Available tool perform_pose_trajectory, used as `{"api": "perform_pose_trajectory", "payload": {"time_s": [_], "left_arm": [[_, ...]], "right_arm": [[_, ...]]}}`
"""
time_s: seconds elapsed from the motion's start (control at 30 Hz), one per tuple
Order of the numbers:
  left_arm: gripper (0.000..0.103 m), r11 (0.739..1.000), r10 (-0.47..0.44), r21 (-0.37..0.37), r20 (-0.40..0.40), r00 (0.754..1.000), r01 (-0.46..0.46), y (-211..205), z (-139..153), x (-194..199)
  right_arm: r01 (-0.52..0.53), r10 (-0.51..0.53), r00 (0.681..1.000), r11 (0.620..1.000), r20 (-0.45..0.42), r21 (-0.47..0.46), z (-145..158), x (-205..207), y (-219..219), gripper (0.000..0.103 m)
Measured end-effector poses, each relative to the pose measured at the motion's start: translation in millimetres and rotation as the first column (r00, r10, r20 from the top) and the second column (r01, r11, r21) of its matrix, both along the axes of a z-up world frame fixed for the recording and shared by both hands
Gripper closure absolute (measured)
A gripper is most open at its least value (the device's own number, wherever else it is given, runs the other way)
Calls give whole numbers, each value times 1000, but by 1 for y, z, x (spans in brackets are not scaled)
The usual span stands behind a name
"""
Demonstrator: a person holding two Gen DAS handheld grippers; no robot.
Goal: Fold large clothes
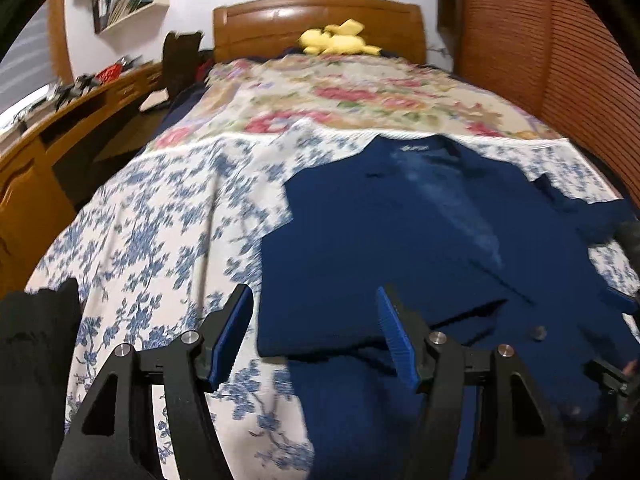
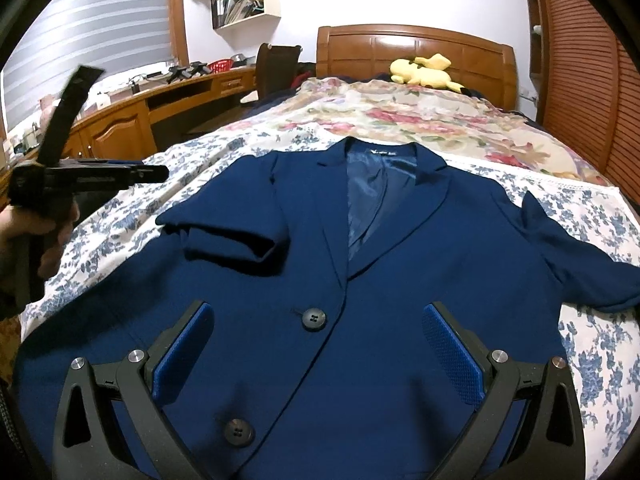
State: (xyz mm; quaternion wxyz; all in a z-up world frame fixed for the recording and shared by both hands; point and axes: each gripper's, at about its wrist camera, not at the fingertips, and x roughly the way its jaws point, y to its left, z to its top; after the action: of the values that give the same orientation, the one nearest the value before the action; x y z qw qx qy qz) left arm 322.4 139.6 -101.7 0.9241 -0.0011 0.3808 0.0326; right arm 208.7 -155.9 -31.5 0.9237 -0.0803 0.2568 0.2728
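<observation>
A navy blue jacket [image 2: 400,240] lies face up on the bed, collar toward the headboard. Its left sleeve [image 2: 228,240] is folded across the chest, and the other sleeve [image 2: 580,276] spreads out to the right. My right gripper [image 2: 316,308] stands open just above the jacket's front, near the upper button [image 2: 313,319], with nothing between its pads. My left gripper [image 1: 314,296] is open over the folded sleeve's edge on the jacket [image 1: 400,240], and its pads do not press on the cloth. In the right wrist view a hand holds the left gripper [image 2: 160,174] above the bed's left side.
A blue-flowered sheet [image 1: 160,220] and a red-flowered blanket [image 1: 340,92] cover the bed. A yellow plush toy [image 2: 428,72] lies by the wooden headboard [image 2: 416,48]. A wooden desk [image 2: 132,120] and a chair [image 2: 276,68] stand on the left, louvred doors [image 2: 592,80] on the right. A black garment [image 1: 36,360] lies at the lower left.
</observation>
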Motion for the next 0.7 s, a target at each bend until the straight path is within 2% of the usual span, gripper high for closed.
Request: {"api": "perform_pose_trajectory", "payload": {"time_s": [0.33,0.53,0.57,0.6,0.67,0.7], "left_arm": [[38,996,60,-57,-104,993,-66,25,-48,23],[40,985,43,-155,-176,983,-71,36,-64,32],[55,985,28,-163,-177,984,-58,35,-64,33],[64,984,11,-171,-173,985,-41,33,-61,32],[89,990,17,-136,-147,989,-38,26,-53,29],[97,993,18,-115,-130,991,-33,23,-47,27]], "right_arm": [[-14,14,1000,1000,-7,-17,0,3,2,0],[-23,23,1000,1000,-6,-15,1,2,1,0],[-24,24,1000,1000,-6,-15,0,1,0,0],[-24,24,1000,1000,-4,-15,1,1,0,0],[-22,22,1000,1000,1,-16,1,-1,0,0],[-21,21,1000,1000,3,-16,1,-2,0,0]]}}
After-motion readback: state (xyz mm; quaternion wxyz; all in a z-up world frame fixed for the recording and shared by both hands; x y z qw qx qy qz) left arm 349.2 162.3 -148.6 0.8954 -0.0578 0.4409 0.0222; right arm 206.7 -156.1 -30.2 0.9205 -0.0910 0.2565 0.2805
